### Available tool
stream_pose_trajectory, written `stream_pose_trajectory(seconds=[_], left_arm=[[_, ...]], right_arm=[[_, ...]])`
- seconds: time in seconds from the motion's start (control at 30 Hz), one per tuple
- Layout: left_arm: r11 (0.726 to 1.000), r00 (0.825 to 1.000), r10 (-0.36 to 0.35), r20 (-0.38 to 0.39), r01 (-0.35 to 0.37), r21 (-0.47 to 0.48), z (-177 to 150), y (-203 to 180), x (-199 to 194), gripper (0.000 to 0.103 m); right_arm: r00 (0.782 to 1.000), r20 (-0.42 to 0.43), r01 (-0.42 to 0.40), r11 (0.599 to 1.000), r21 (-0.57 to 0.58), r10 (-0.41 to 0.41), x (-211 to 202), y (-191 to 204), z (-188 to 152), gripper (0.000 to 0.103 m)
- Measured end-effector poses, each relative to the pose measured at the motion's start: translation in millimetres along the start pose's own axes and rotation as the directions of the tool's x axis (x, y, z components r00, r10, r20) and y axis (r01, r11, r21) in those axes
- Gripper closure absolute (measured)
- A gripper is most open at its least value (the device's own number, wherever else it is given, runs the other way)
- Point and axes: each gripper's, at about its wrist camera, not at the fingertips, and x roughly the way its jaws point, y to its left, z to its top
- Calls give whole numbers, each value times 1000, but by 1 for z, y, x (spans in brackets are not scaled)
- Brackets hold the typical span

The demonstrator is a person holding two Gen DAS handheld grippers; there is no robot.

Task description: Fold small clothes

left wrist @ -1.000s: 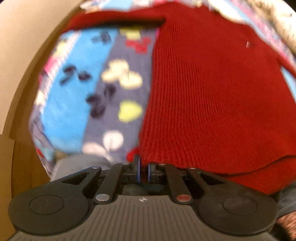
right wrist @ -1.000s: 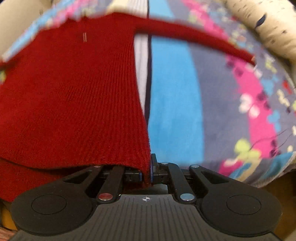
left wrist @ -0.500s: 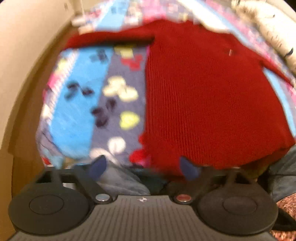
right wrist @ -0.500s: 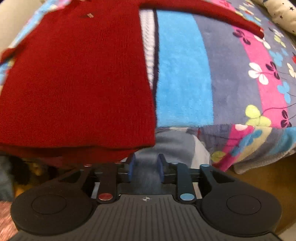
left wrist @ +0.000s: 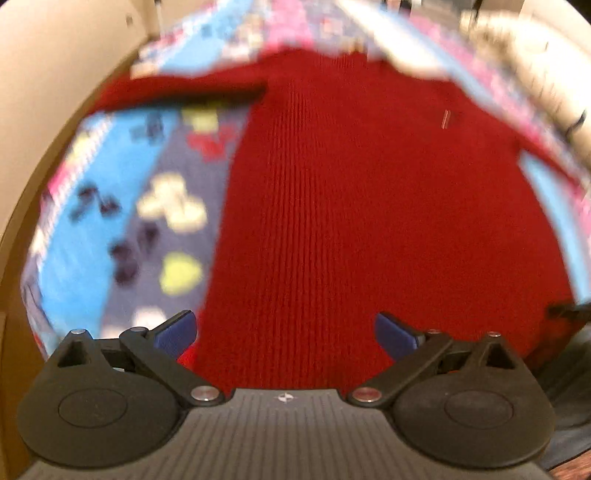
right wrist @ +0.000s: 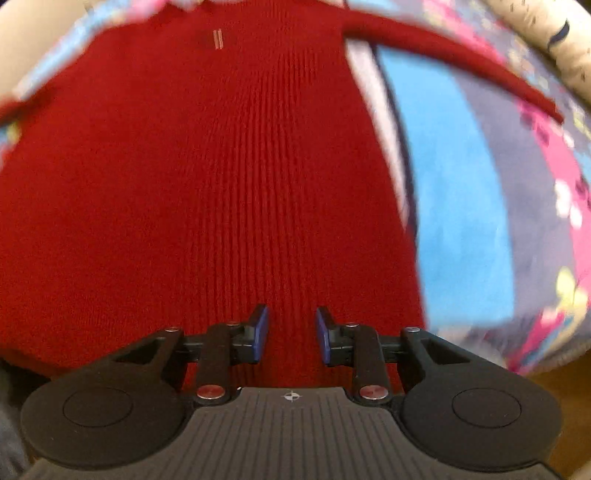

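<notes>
A red knit sweater (left wrist: 351, 203) (right wrist: 203, 184) lies flat, front up, on a colourful flowered blanket (left wrist: 92, 192) (right wrist: 461, 203). One sleeve (left wrist: 177, 92) reaches out to the left and the other sleeve (right wrist: 443, 62) to the right. My left gripper (left wrist: 286, 332) hovers over the sweater's lower body near its left edge. Its jaws are wide apart and still opening, with nothing pinched. My right gripper (right wrist: 291, 330) hangs over the lower body near the right edge. Its jaws stand a little apart and are closing, and the pads press on no cloth.
A beige wall (left wrist: 44, 74) and a brown wooden edge (left wrist: 11, 240) run along the left. A pale patterned pillow (right wrist: 546, 29) lies at the far right. Dark grey cloth (left wrist: 569, 369) shows at the lower right. Wood shows beyond the blanket's corner (right wrist: 561, 387).
Both grippers were shut on the sweater's hem corners, then let go and opened. The left one has shifted right and the right one left, both over the sweater's body.
</notes>
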Motion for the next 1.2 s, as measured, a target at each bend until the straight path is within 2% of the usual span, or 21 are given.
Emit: stream_pose_trajectory(seconds=[0.03, 0.1, 0.13, 0.17, 0.23, 0.33, 0.47, 0.6, 0.73, 0.97, 1.07, 1.13, 1.2], left_arm=[[1000, 999, 17, -34, -16, 15, -7, -4, 9, 0], [997, 997, 50, -65, -46, 57, -23, -7, 15, 0], [997, 997, 54, -53, -51, 61, -28, -7, 10, 0], [998, 998, 49, -35, -47, 49, -31, -3, 2, 0], [1000, 1000, 25, 19, -25, -12, -29, 6, -19, 0], [991, 994, 13, 113, 2, -132, -14, 27, -52, 0], [956, 974, 91, 209, -26, -292, 22, 53, -86, 0], [943, 955, 191, 227, -114, -314, 51, 56, -98, 0], [948, 961, 176, 214, -106, -301, 71, 57, -88, 0], [943, 975, 164, 152, -110, -314, 96, 70, -41, 0], [942, 977, 178, 113, -136, -308, 110, 77, -19, 0], [934, 981, 167, 96, -126, -335, 124, 90, -3, 0], [907, 984, 143, 110, -86, -411, 138, 112, 9, 0]], right_arm=[[1000, -5, 9, 999, -34, -9, -5, 4, -3, 72], [999, -39, -35, 999, -34, 34, -22, 4, -10, 70], [998, -20, -59, 998, -24, 59, -33, 5, -13, 69], [996, 22, -86, 996, -31, 86, -51, 5, -17, 64], [989, 96, -110, 992, -58, 115, -79, 10, -27, 56], [968, 201, -132, 986, -103, 151, -118, 19, -36, 52], [940, 294, -142, 982, -128, 175, -147, 30, -39, 41], [929, 318, -154, 979, -135, 190, -154, 38, -26, 28], [934, 310, -132, 979, -154, 175, -157, 54, -15, 24], [965, 243, -74, 991, -113, 100, -141, 63, -2, 24], [974, 215, -49, 995, -89, 67, -133, 66, 9, 24], [980, 194, -30, 996, -82, 46, -126, 69, 14, 24], [985, 168, -16, 997, -80, 30, -118, 74, 20, 24]])
